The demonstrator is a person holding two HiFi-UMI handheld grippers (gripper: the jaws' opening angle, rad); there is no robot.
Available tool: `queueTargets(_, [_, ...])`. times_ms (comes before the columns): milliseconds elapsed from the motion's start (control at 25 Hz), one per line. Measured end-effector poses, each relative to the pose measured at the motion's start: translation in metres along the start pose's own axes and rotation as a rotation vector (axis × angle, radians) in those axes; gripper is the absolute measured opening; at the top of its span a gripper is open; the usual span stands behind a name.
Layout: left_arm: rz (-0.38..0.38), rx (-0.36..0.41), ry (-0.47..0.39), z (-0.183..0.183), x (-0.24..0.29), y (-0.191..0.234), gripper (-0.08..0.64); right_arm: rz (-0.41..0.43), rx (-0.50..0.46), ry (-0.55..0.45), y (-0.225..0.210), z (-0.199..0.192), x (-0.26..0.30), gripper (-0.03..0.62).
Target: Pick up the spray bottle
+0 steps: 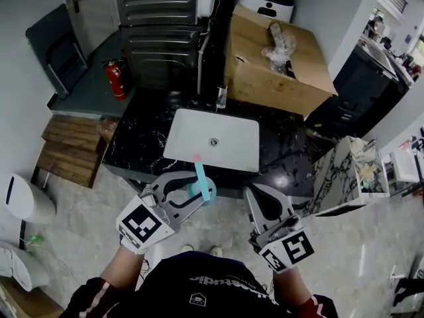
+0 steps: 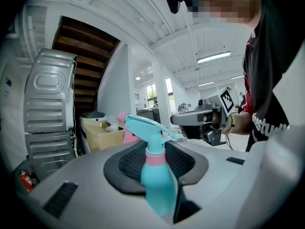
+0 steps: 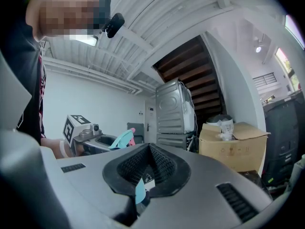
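The spray bottle (image 1: 203, 178) is teal with a pink collar and a pink nozzle tip. It stands upright between the jaws of my left gripper (image 1: 191, 191), which is shut on its body. In the left gripper view the spray bottle (image 2: 157, 182) fills the gap of the left gripper (image 2: 157, 173), its trigger head pointing right. My right gripper (image 1: 262, 208) hangs beside it to the right, jaws together. In the right gripper view the right gripper (image 3: 148, 178) shows only a thin teal and white sliver at its seam. The spray bottle (image 3: 123, 138) shows at the left there.
Ahead lies a black marble counter (image 1: 142, 138) with a white basin (image 1: 212, 138). A cardboard box (image 1: 278, 68) sits behind it, beside stacked grey machines (image 1: 156, 32). A red fire extinguisher (image 1: 116, 78) and wooden steps (image 1: 69, 148) are at left, a marble stand (image 1: 344, 171) at right.
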State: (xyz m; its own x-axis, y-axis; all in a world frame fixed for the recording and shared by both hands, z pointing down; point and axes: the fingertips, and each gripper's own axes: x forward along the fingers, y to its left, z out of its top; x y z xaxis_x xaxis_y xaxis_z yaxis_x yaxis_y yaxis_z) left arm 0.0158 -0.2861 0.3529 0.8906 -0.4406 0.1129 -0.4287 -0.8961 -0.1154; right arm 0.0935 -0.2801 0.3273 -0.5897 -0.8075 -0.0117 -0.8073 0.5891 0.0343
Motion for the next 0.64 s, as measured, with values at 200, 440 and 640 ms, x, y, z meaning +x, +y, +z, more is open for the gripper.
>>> queueTargets(200, [0.011, -0.006, 0.001, -0.0004, 0.0000, 0.0009, 0.135, 0.007, 0.007, 0.003, -0.0006, -0.0015, 0.0011, 0.037])
queueTargets(440, [0.039, -0.011, 0.006, -0.0021, -0.0007, 0.0062, 0.135, 0.027, 0.000, 0.010, -0.0003, -0.0023, 0.0041, 0.037])
queueTargets(640, [0.062, 0.004, 0.013, -0.0042, -0.0077, 0.0096, 0.135, 0.038, -0.002, 0.011, 0.0068, -0.0029, 0.0081, 0.036])
